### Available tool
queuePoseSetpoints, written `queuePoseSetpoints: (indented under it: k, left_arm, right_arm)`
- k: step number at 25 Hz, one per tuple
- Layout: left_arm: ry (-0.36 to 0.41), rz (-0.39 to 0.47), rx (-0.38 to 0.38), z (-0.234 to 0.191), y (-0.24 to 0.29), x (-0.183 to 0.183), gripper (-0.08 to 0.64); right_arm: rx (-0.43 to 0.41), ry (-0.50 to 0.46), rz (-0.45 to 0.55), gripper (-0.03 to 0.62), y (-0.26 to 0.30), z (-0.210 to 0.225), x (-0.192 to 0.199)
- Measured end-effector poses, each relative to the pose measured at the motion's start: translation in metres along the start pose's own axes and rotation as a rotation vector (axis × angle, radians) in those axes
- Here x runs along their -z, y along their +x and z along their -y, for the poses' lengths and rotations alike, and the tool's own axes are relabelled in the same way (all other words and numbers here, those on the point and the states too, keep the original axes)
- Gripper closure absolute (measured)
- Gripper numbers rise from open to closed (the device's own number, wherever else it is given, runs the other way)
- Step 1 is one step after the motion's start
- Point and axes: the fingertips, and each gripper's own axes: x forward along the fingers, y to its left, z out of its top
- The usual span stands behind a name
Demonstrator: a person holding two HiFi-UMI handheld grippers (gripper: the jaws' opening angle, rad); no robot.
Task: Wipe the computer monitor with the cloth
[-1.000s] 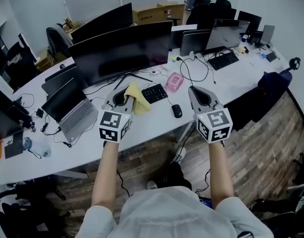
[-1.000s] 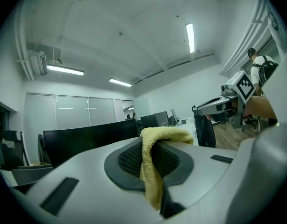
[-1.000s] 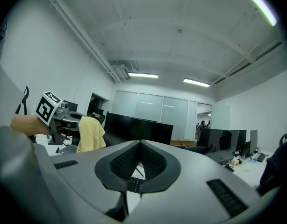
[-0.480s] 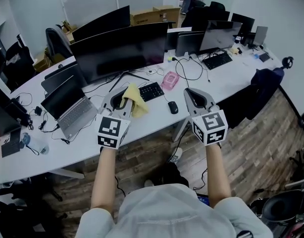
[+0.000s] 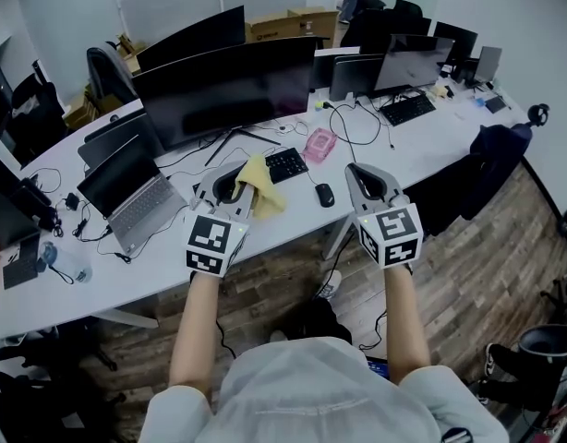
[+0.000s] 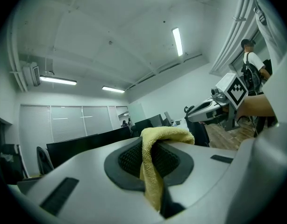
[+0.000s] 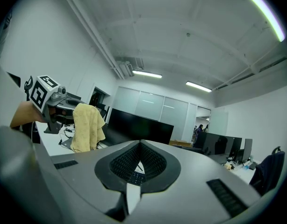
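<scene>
A wide black monitor (image 5: 230,95) stands on the white desk (image 5: 293,215), its screen dark. My left gripper (image 5: 235,185) is shut on a yellow cloth (image 5: 261,185) that droops from its jaws, held above the desk's front edge, short of the monitor. In the left gripper view the cloth (image 6: 155,157) is pinched between the pads. My right gripper (image 5: 368,182) is shut with nothing in it, level with the left one, over the desk edge near a black mouse (image 5: 326,195). The right gripper view shows the cloth (image 7: 87,127) hanging at the left and the monitor (image 7: 139,127) beyond.
A black keyboard (image 5: 285,165) and a pink box (image 5: 319,144) lie under the monitor. An open laptop (image 5: 131,192) sits at the left. More monitors (image 5: 408,61), cables and a second keyboard (image 5: 408,109) are at the right. A dark jacket (image 5: 491,155) hangs by the desk end.
Both grippers have stayed almost in place above the desk's front edge, the left still holding the cloth. The head view has shifted slightly.
</scene>
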Motion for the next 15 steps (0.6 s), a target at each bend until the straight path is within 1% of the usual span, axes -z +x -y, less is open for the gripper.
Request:
queuePoseSetpoints:
  k: [5, 11, 15]
  left_arm:
    - [-0.012, -0.001, -0.011, -0.0015, -0.0007, 0.0055, 0.518]
    - [0.001, 0.004, -0.004, -0.0024, -0.0016, 0.0019, 0.518]
    - [0.004, 0.005, -0.015, -0.0034, -0.0051, 0.0008, 0.517]
  right_arm:
    - [-0.005, 0.0, -0.005, 0.565, 0.0003, -0.0014, 0.0046]
    - [-0.004, 0.0, -0.013, 0.565, 0.0006, -0.0021, 0.0063]
    - [-0.009, -0.001, -0.008, 0.565, -0.0012, -0.0039, 0.0044]
